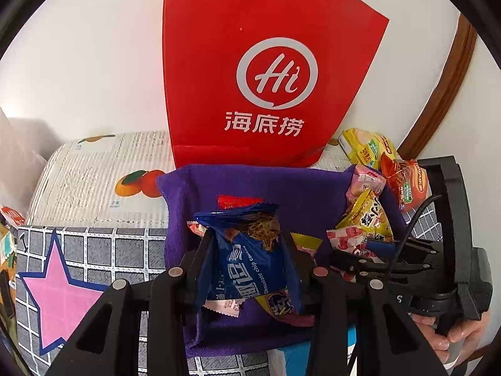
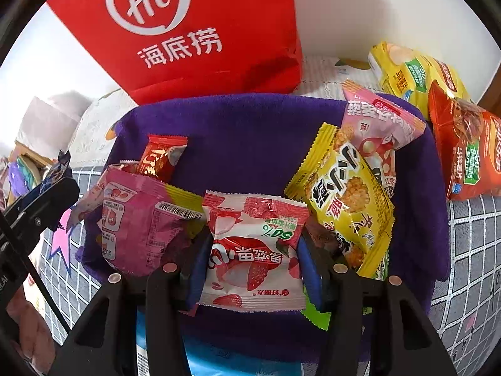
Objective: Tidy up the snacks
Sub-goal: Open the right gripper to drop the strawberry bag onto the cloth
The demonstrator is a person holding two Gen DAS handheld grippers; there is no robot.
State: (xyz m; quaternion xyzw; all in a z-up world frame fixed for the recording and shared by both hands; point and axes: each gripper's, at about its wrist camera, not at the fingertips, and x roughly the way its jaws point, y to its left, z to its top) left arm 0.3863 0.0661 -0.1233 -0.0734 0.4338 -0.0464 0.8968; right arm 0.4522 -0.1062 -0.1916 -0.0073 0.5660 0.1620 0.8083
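My left gripper (image 1: pixel 247 250) is shut on a blue chocolate-chip cookie packet (image 1: pixel 250 250), held upright over the purple cloth-lined bin (image 1: pixel 250 185). My right gripper (image 2: pixel 253 253) is shut on a white and red strawberry packet (image 2: pixel 250 250), whose waist is pinched between the blue pads, low over the same bin (image 2: pixel 250 134). Inside the bin lie a pink packet (image 2: pixel 137 219), a small red packet (image 2: pixel 161 156), a yellow rice-cracker packet (image 2: pixel 344 203) and a pale pink packet (image 2: pixel 375 125). In the left wrist view the right gripper (image 1: pixel 353 257) sits to the right, inside the bin.
A red paper bag (image 2: pixel 194 31) stands upright just behind the bin. A yellow chip bag (image 2: pixel 410 75) and an orange one (image 2: pixel 469 150) lie to the right. Underneath is a grey checked cloth (image 1: pixel 103 250) with a pink star. A person's hand (image 1: pixel 451 335) holds the right gripper's handle.
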